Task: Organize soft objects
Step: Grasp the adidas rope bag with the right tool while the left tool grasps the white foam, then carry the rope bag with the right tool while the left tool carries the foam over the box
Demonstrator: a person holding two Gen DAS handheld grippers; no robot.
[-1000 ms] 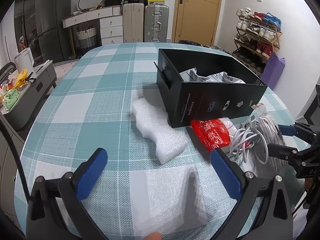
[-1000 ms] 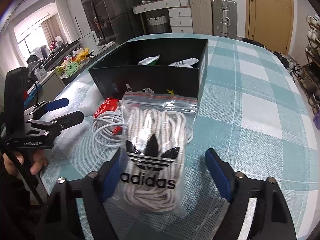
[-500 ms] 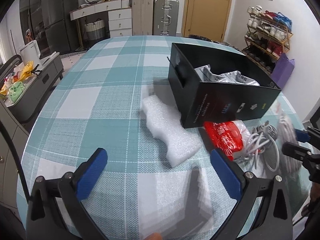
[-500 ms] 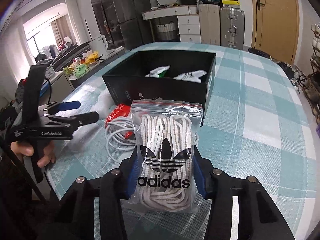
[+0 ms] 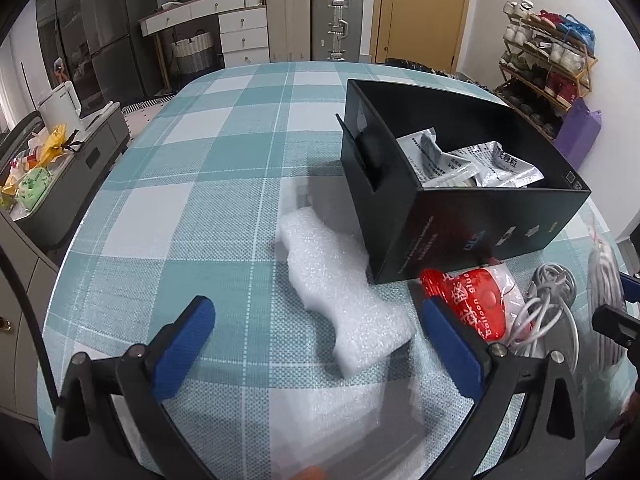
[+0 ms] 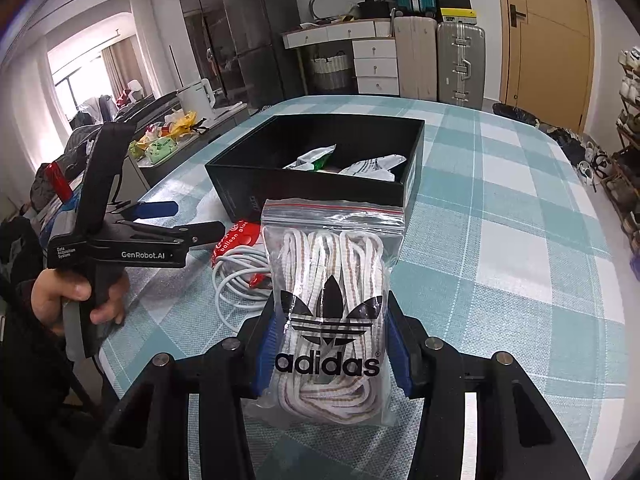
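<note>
A clear zip bag of white shoelaces (image 6: 330, 280) with a black logo stands upright between the blue pads of my right gripper (image 6: 332, 344), which is shut on its lower half. Behind it sits the open black box (image 6: 320, 196) holding silver packets (image 5: 480, 164). In the left wrist view my left gripper (image 5: 316, 306) is open with nothing in it. It hovers over the checked cloth just short of a white foam piece (image 5: 340, 300) that lies against the box (image 5: 460, 236). A red packet (image 5: 476, 304) and a coiled white cable (image 5: 548, 312) lie in front of the box.
The round table's edge (image 5: 60, 280) curves close on the left, with a low grey cabinet (image 5: 60, 184) beyond it. Suitcases (image 5: 316, 20) and drawers stand at the far wall, a shoe rack (image 5: 548, 60) at the right. A hand (image 6: 68, 296) holds the left gripper (image 6: 188, 220).
My right gripper closed from wide open onto the shoelace bag, which now stands more upright in its pads. My left gripper drifted forward, bringing the foam and the box closer.
</note>
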